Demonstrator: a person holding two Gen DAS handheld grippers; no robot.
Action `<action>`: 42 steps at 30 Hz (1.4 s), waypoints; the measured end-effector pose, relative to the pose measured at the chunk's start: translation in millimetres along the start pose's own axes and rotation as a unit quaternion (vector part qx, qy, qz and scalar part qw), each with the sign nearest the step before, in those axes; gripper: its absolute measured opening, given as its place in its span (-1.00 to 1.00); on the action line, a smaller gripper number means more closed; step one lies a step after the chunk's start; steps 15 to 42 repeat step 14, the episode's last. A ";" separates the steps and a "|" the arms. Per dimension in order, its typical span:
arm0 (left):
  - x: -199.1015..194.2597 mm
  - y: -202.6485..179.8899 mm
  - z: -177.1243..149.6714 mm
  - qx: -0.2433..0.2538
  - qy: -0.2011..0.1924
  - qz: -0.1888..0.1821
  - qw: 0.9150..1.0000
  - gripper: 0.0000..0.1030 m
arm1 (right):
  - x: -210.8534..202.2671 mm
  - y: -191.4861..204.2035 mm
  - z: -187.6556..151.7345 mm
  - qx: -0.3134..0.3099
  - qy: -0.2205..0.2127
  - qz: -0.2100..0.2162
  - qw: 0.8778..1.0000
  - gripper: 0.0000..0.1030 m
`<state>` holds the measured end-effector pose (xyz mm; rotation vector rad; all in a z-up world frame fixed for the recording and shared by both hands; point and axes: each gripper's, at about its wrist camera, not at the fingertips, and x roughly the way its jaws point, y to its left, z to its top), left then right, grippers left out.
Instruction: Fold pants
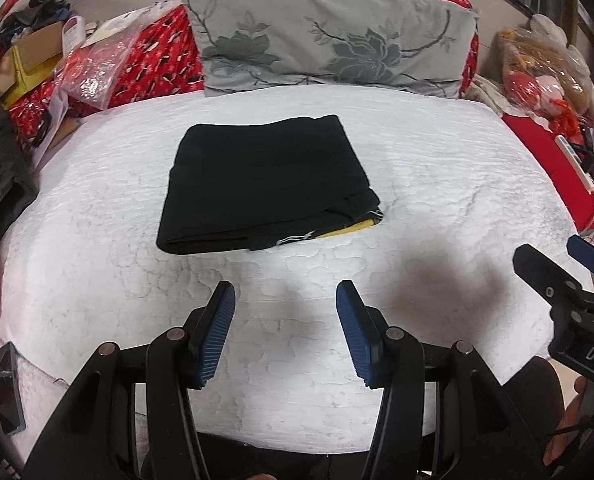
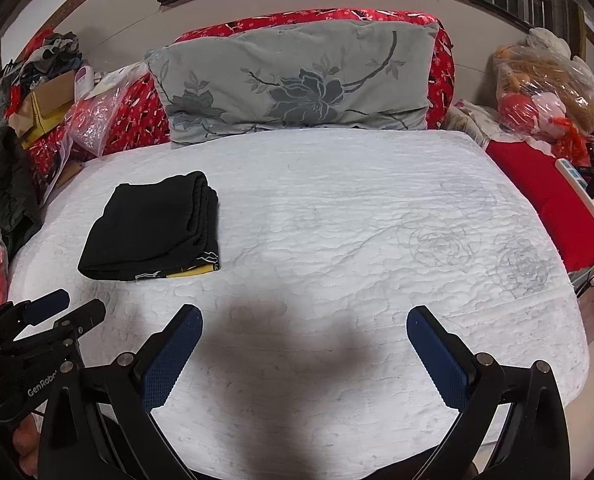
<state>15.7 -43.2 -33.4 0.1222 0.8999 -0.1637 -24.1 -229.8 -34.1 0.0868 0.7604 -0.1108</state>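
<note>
Black pants [image 1: 263,184] lie folded into a flat square on the white quilted mattress [image 1: 437,184], a yellow and patterned edge showing at their near right corner. In the right wrist view the same pants [image 2: 153,228] sit at the left. My left gripper [image 1: 285,296] hovers open over bare quilt just in front of the pants, with nothing between its blue pads. My right gripper [image 2: 303,324] is open too, wider, above the near middle of the mattress and to the right of the pants. Each gripper shows at the edge of the other's view: the right gripper [image 1: 557,264] and the left gripper [image 2: 65,308].
A grey floral pillow [image 1: 329,36] leans on a red patterned cushion [image 1: 157,64] at the back. Boxes, bags and clothes [image 1: 37,52] pile up at the left. A bagged soft toy [image 1: 545,68] and a power strip [image 1: 577,160] lie on red cloth at the right. A phone [image 1: 9,384] rests near left.
</note>
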 end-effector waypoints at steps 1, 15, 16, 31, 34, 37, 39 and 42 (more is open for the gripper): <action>-0.4 -0.4 0.2 -0.001 0.000 -0.003 1.000 0.00 | 0.5 -0.2 0.1 0.000 0.001 -0.001 1.000 1.00; -3.9 -1.8 7.9 -0.015 -0.013 0.002 1.000 0.03 | 5.3 -6.2 1.9 0.004 0.008 -0.010 1.000 1.00; -3.9 -1.8 7.9 -0.015 -0.013 0.002 1.000 0.03 | 5.3 -6.2 1.9 0.004 0.008 -0.010 1.000 1.00; -3.9 -1.8 7.9 -0.015 -0.013 0.002 1.000 0.03 | 5.3 -6.2 1.9 0.004 0.008 -0.010 1.000 1.00; -3.9 -1.8 7.9 -0.015 -0.013 0.002 1.000 0.03 | 5.3 -6.2 1.9 0.004 0.008 -0.010 1.000 1.00; -3.9 -1.8 7.9 -0.015 -0.013 0.002 1.000 0.03 | 5.3 -6.2 1.9 0.004 0.008 -0.010 1.000 1.00; -3.9 -1.8 7.9 -0.015 -0.013 0.002 1.000 0.03 | 5.3 -6.2 1.9 0.004 0.008 -0.010 1.000 1.00; -3.9 -1.8 7.9 -0.015 -0.013 0.002 1.000 0.03 | 5.3 -6.2 1.9 0.004 0.008 -0.010 1.000 1.00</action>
